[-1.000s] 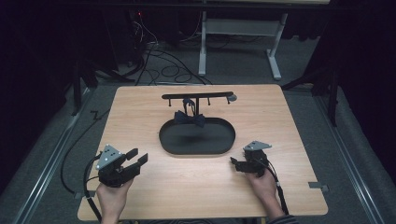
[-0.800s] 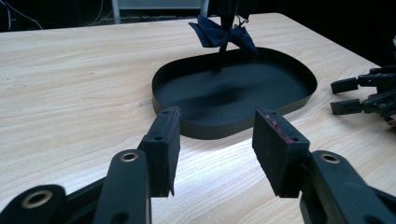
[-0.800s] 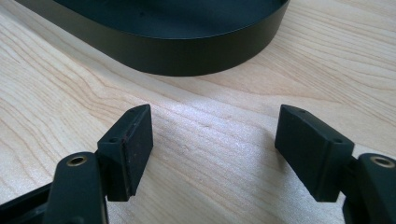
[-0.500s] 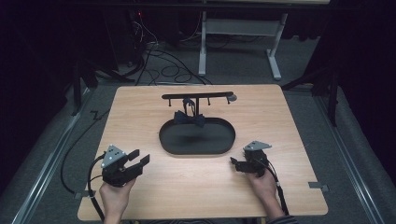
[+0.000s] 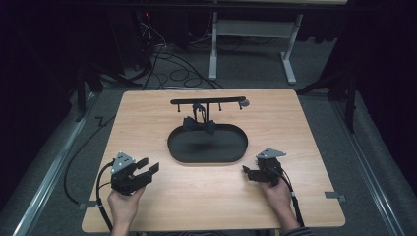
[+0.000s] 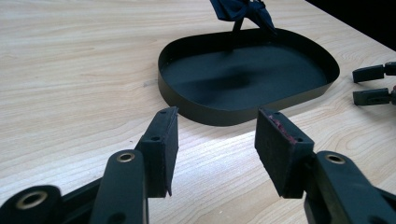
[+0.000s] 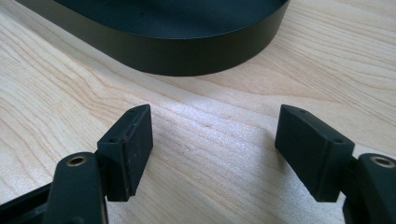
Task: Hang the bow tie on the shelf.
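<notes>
A black oval tray (image 5: pixel 206 160) sits mid-table, its inside bare (image 6: pixel 243 79). At its far edge stands a black T-shaped rack (image 5: pixel 206 101) from which a dark blue bow tie (image 5: pixel 198 125) hangs; the bow tie (image 6: pixel 233 9) is at the top of the left gripper view. My left gripper (image 5: pixel 149 165) rests left of the tray; its jaws have just been opening, and it (image 6: pixel 217 140) is open on bare wood. My right gripper (image 5: pixel 246 173) lies right of the tray, open (image 7: pixel 215 135), with the tray wall (image 7: pixel 177 53) just ahead. The right gripper (image 6: pixel 357 86) also shows across the table.
The wooden table (image 5: pixel 295 128) has bare wood on both sides of the tray and along the near edge. Cables (image 5: pixel 167 64) and a white desk frame (image 5: pixel 255 34) lie on the dark floor beyond the far edge.
The left gripper's jaws stand slightly wider apart than before. Both hands have stayed where they were.
</notes>
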{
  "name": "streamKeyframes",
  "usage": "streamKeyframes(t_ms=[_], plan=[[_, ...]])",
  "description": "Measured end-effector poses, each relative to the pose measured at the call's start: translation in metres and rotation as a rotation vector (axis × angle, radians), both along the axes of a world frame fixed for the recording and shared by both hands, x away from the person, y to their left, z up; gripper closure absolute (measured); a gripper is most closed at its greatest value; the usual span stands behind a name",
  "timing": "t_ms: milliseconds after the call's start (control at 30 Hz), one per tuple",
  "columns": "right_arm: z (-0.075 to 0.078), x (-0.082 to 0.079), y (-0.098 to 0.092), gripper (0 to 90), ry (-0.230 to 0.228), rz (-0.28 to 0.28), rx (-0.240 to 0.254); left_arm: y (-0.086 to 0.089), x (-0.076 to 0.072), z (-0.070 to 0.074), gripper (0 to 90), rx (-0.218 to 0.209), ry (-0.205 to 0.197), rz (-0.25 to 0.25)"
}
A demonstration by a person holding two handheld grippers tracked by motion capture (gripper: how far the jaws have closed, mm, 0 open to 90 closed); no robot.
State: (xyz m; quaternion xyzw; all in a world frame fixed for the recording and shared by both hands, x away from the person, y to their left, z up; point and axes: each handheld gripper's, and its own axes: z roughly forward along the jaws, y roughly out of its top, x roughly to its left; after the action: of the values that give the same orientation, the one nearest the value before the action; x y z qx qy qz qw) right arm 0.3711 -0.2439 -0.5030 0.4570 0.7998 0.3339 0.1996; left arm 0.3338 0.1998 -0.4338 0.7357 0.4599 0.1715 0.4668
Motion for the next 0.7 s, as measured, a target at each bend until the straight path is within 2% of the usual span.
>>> streamKeyframes(t_ms=[700], plan=[[0.000,0.000,0.000,29.1,0.000,0.000,0.000,-0.010,0.013,-0.021,48.7,0.009,0.046,-0.001]])
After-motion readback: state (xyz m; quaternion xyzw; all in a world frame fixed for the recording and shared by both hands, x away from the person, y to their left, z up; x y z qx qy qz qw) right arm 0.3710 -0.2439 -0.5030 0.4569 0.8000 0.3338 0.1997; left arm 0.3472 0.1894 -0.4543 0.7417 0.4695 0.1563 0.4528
